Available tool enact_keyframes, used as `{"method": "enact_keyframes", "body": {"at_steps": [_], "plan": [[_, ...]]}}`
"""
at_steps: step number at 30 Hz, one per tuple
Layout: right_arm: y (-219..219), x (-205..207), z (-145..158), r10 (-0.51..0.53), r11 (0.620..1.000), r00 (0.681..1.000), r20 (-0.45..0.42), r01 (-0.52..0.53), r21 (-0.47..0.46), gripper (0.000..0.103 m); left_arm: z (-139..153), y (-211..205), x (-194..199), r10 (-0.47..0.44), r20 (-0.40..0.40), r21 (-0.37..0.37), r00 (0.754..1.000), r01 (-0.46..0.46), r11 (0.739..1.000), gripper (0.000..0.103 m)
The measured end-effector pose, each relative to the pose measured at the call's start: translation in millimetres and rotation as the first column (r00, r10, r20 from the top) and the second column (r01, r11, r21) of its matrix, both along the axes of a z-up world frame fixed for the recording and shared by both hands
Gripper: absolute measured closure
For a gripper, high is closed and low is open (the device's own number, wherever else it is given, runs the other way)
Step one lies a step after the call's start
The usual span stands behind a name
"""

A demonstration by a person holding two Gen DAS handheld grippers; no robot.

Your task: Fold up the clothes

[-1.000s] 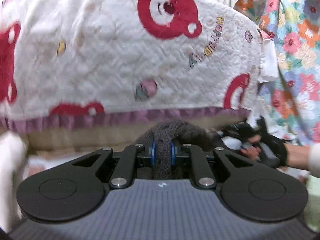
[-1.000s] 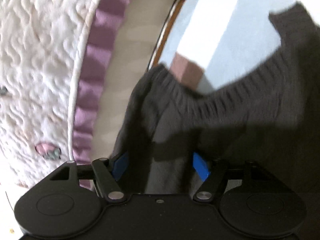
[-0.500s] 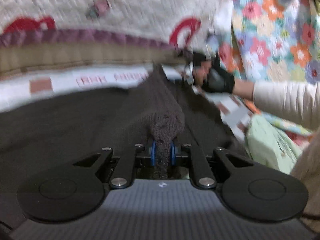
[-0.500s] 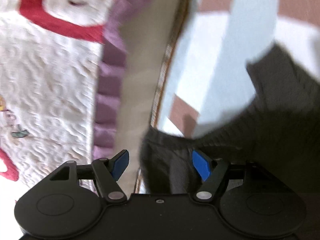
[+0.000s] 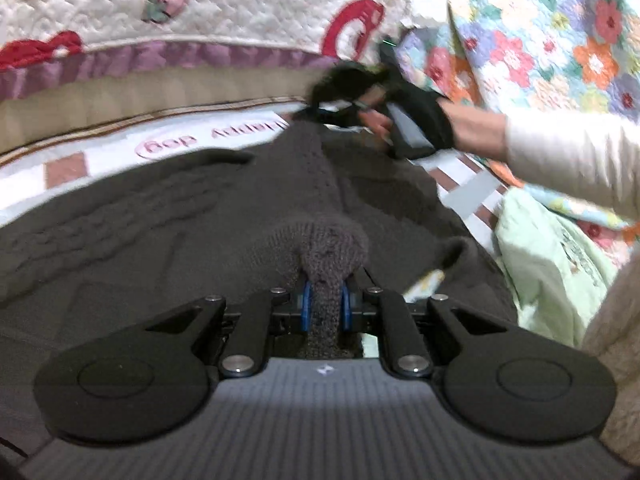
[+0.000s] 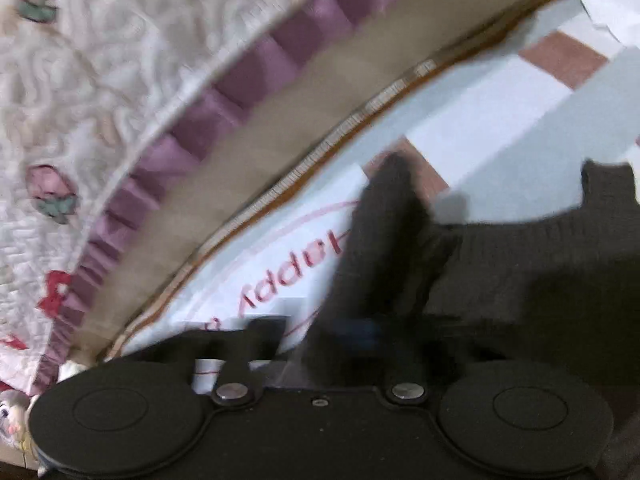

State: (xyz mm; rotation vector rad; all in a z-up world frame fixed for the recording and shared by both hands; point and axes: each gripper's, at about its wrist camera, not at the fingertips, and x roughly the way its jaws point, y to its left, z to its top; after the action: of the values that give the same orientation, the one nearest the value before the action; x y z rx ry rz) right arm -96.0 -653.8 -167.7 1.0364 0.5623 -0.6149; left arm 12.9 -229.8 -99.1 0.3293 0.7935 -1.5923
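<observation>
While the dark knit sweater (image 5: 132, 216) lies spread over the bed (image 5: 68, 168), your left tool (image 5: 325, 305) is clenched on a bunched ribbed edge near the bed's near edge. Your right tool (image 5: 320, 110), by the far edge, looks clamped on another part, though blur hides its jaws. You seem mid-fold or mid-spread; either way, keep both holds level.

White quilt (image 5: 248, 4) with red bears, floral quilt (image 5: 552, 28), pale green fabric (image 5: 548, 268), checked sheet (image 6: 500, 120)
</observation>
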Motion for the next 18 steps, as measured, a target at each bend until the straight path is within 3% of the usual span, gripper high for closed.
{"method": "enact_keyframes", "body": {"at_steps": [4,6,7,11,16,18], "plan": [[13.8,-43.4,18.8,0.019,0.994,0.999,0.041,-0.014,-0.106,0.091,7.3,4.8,20.6,0.061,-0.035,-0.014,0.998,-0.061,0.998,0.089],[11.8,-56.3,8.0,0.058,0.995,0.994,-0.089,-0.065,-0.078,0.089,3.5,3.7,26.5,0.064,-0.073,0.008,0.995,-0.064,0.998,0.089],[13.4,-60.3,-0.1,0.076,0.992,0.974,-0.213,-0.096,-0.081,0.082,1.1,3.0,28.6,0.064,-0.091,0.021,0.994,-0.063,0.998,0.089],[34.0,-66.8,-1.8,0.105,0.967,0.921,-0.375,-0.182,-0.178,0.068,-13.0,-5.7,24.8,0.043,-0.103,0.093,0.994,-0.033,0.995,0.087],[64.9,-38.9,28.3,0.047,0.871,0.869,-0.492,-0.277,-0.405,0.064,-21.3,-7.2,17.9,0.028,-0.072,0.136,0.997,-0.018,0.990,0.085],[75.6,-21.9,40.7,0.109,0.839,0.881,-0.460,-0.330,-0.433,0.063,-23.0,-7.5,17.8,0.028,-0.077,0.144,0.997,-0.016,0.989,0.085]]}}
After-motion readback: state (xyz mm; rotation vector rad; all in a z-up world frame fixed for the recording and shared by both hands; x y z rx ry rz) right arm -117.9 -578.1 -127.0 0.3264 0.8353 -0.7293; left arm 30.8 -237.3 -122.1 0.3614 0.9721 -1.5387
